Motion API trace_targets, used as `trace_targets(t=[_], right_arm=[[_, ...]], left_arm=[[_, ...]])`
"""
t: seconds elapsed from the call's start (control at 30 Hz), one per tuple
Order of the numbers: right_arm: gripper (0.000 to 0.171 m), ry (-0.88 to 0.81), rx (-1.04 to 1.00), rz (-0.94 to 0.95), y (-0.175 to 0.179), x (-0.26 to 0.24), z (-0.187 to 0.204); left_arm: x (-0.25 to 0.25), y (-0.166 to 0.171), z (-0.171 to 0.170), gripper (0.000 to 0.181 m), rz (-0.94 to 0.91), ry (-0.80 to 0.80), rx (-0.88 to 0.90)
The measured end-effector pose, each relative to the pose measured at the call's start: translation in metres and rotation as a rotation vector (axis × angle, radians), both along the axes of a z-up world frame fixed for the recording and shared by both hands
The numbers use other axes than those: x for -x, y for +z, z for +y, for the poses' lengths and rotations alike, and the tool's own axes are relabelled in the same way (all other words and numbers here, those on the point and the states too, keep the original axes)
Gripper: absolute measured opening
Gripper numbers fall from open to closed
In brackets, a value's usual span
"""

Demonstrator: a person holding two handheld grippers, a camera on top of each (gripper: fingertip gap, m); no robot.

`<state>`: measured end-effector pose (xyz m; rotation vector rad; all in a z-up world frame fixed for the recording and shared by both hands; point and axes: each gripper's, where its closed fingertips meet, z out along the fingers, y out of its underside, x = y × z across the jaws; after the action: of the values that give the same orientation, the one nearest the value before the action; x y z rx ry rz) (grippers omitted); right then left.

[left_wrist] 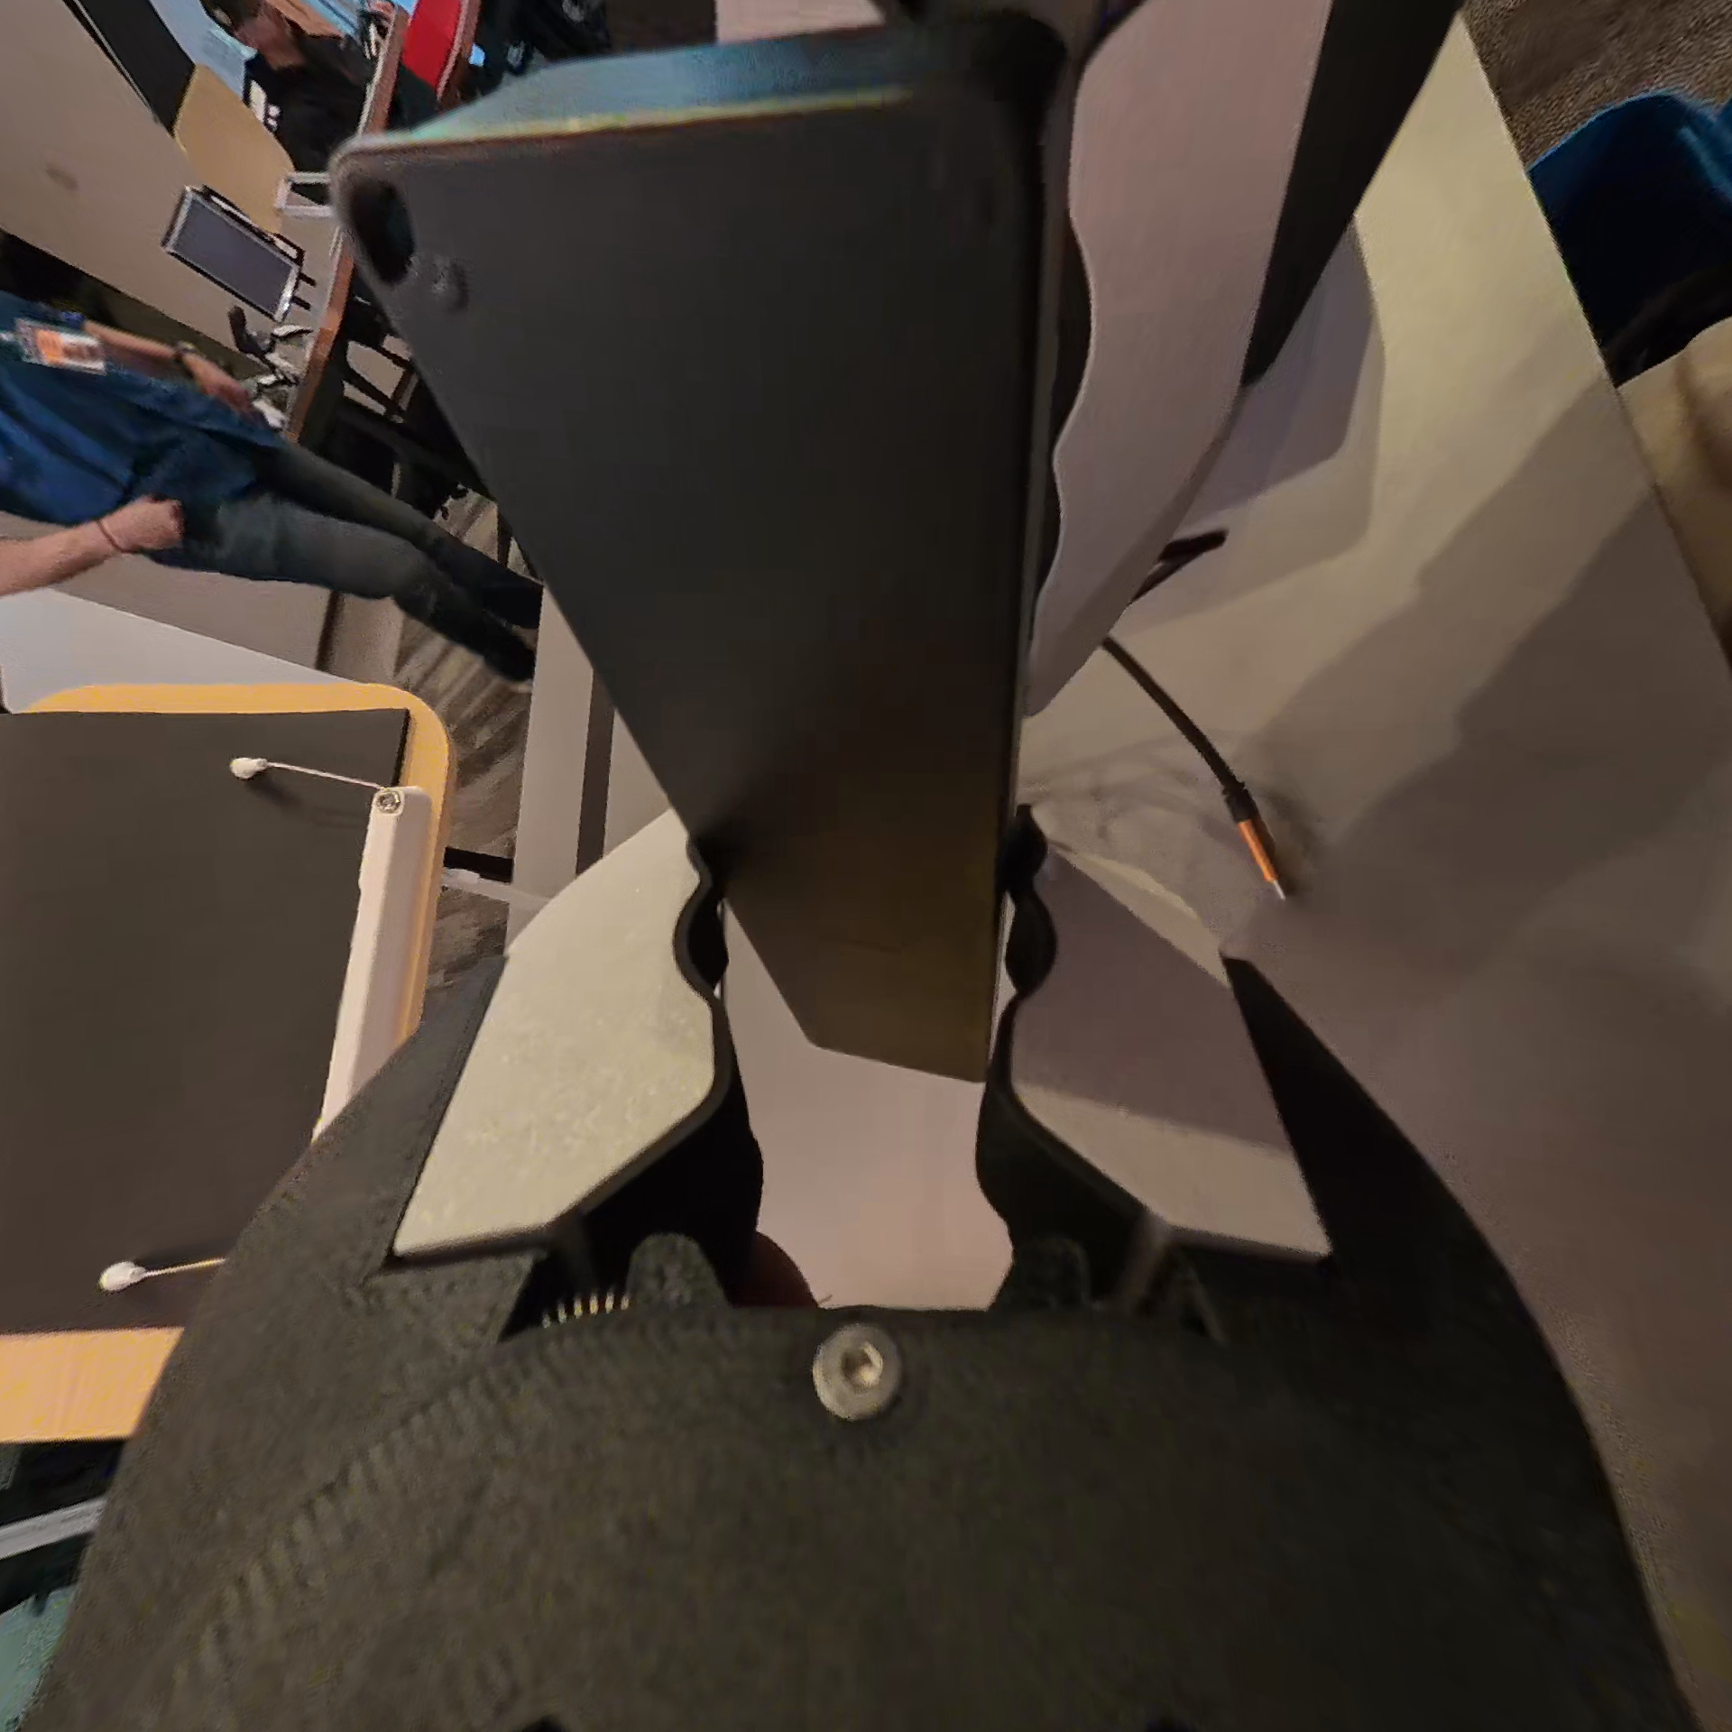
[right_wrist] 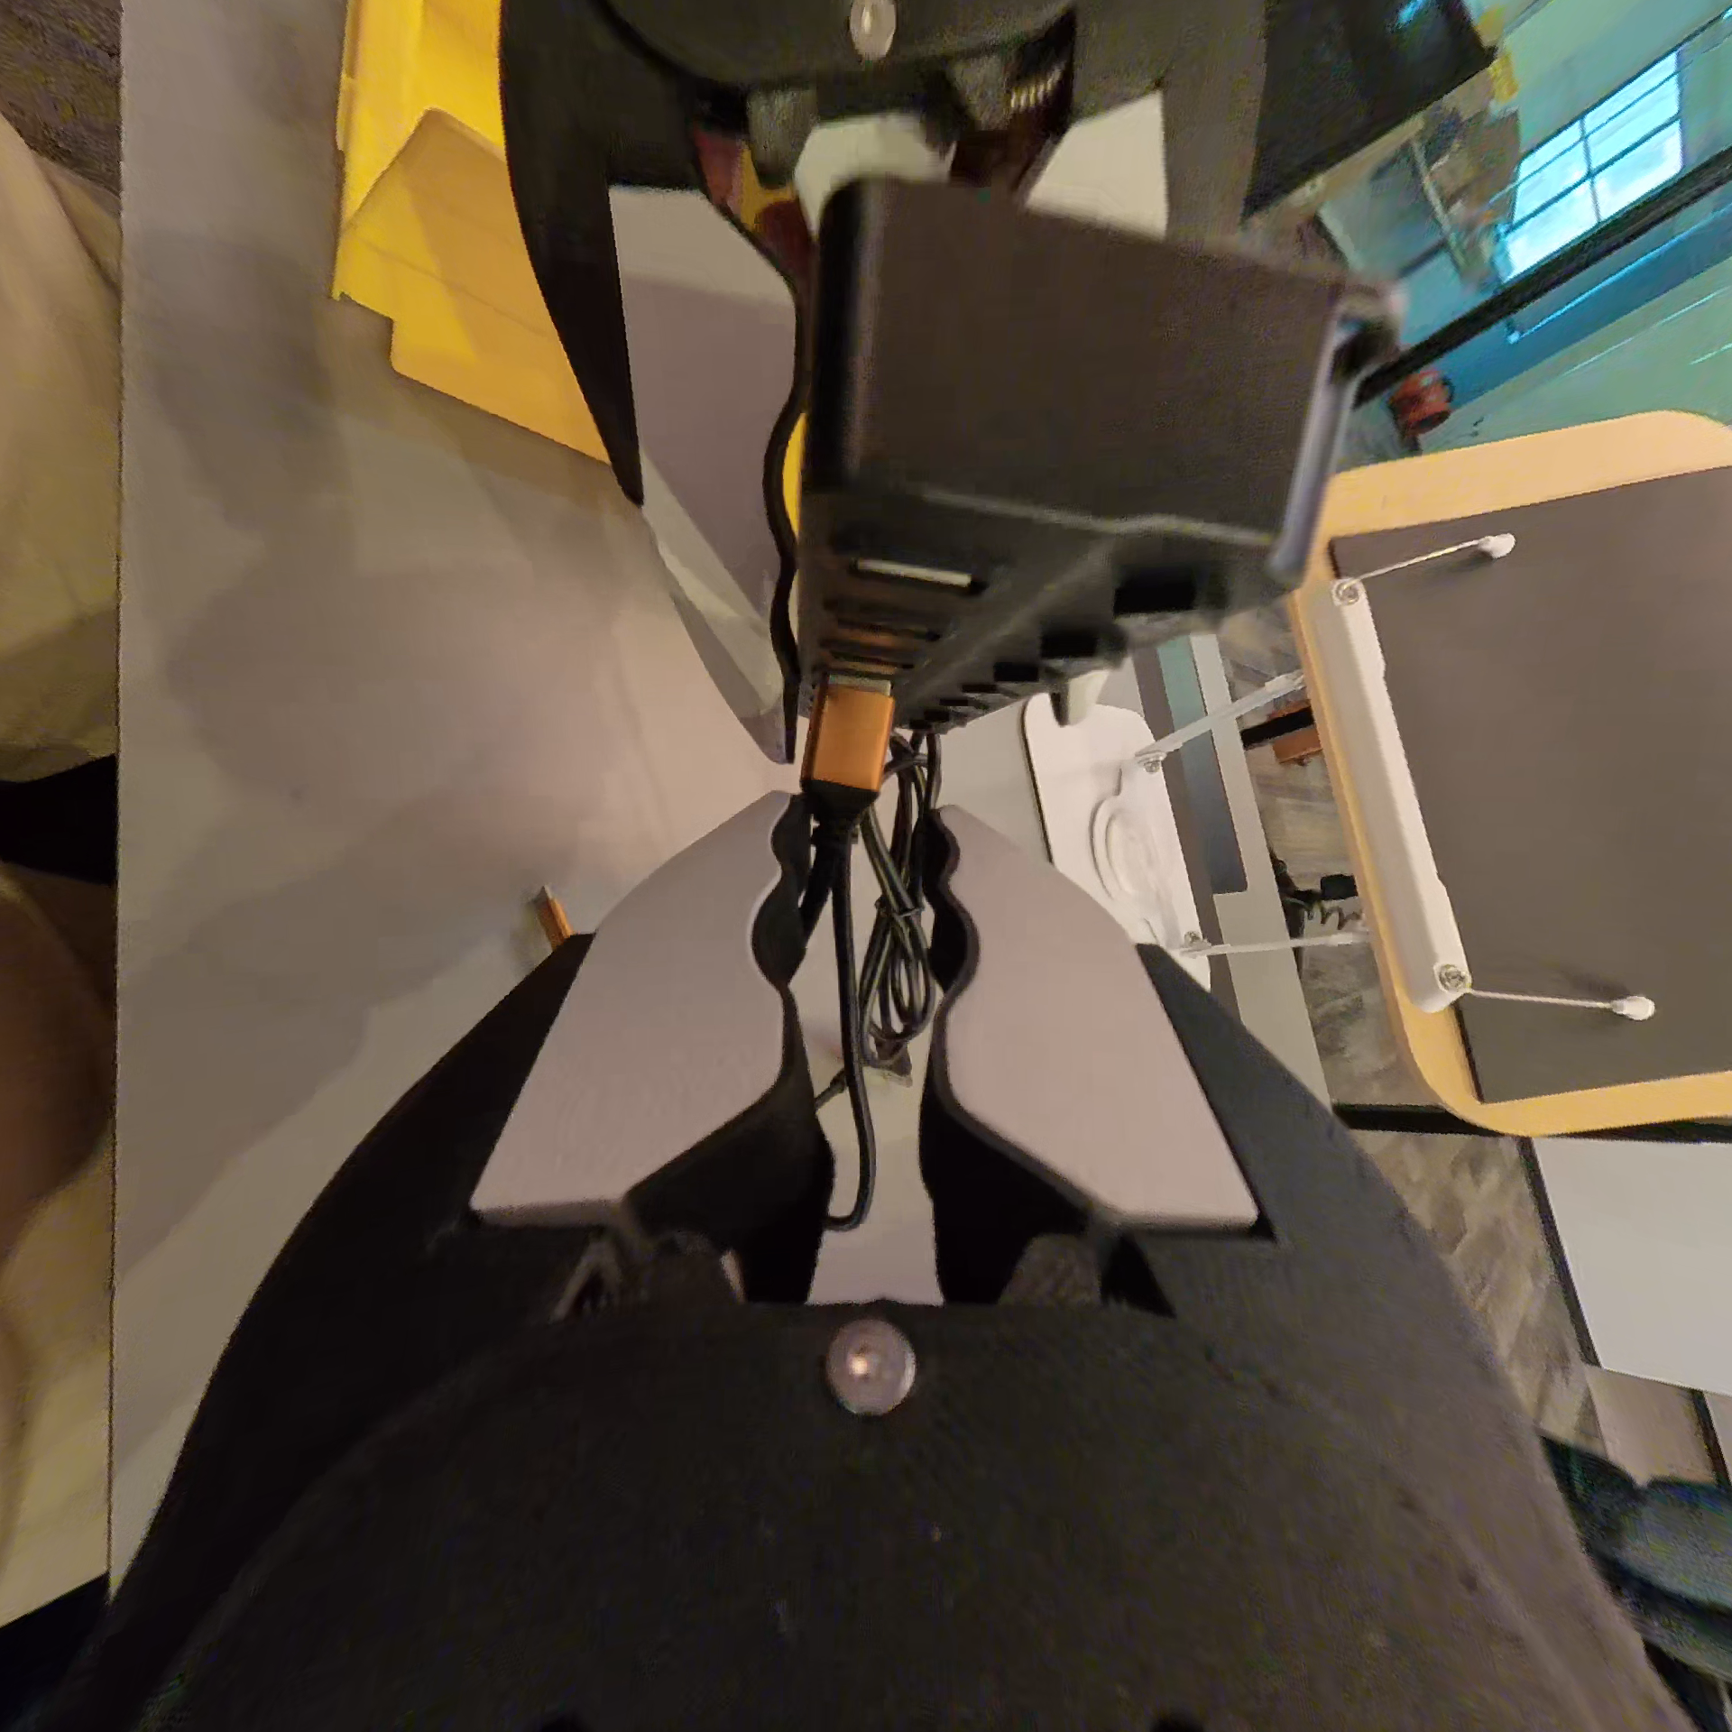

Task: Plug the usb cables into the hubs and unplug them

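Note:
My left gripper (left_wrist: 862, 918) is shut on a flat black USB hub (left_wrist: 750, 515) and holds it above the white table (left_wrist: 1453, 750). In the right wrist view the hub (right_wrist: 1050, 394) shows its port row, with an orange-bodied USB plug (right_wrist: 848, 740) seated in the end port. My right gripper (right_wrist: 862, 890) sits just behind that plug, jaws a little apart, with the plug's black cable (right_wrist: 858, 1031) and a bundled black cable running between the fingers. The left gripper (right_wrist: 881, 94) shows at the hub's far end. A loose orange connector (left_wrist: 1256, 843) on a black cable lies on the table.
A yellow object (right_wrist: 450, 309) lies on the table beyond the hub. A wood-edged side table with a black mat (right_wrist: 1546, 797) (left_wrist: 187, 984) stands beside the white table. A white device (right_wrist: 1115, 843) sits near the table edge. People (left_wrist: 141, 440) are in the background. Only a small space, under 4 cm, lies between the two pairs of fingers.

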<state>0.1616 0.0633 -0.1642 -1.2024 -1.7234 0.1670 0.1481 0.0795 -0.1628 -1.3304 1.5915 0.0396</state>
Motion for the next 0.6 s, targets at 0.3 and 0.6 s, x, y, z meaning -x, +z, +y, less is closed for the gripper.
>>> trace_targets(t=[0.3, 0.6], right_arm=[[0.009, 0.01, -0.001, 0.001, 0.001, 0.005, -0.005], [0.006, 0.017, -0.014, -0.026, 0.002, 0.002, -0.006]], left_arm=[[0.004, 0.007, -0.003, 0.057, -0.018, -0.017, -0.038], [0.004, 0.011, -0.008, 0.057, -0.012, -0.042, -0.089]])
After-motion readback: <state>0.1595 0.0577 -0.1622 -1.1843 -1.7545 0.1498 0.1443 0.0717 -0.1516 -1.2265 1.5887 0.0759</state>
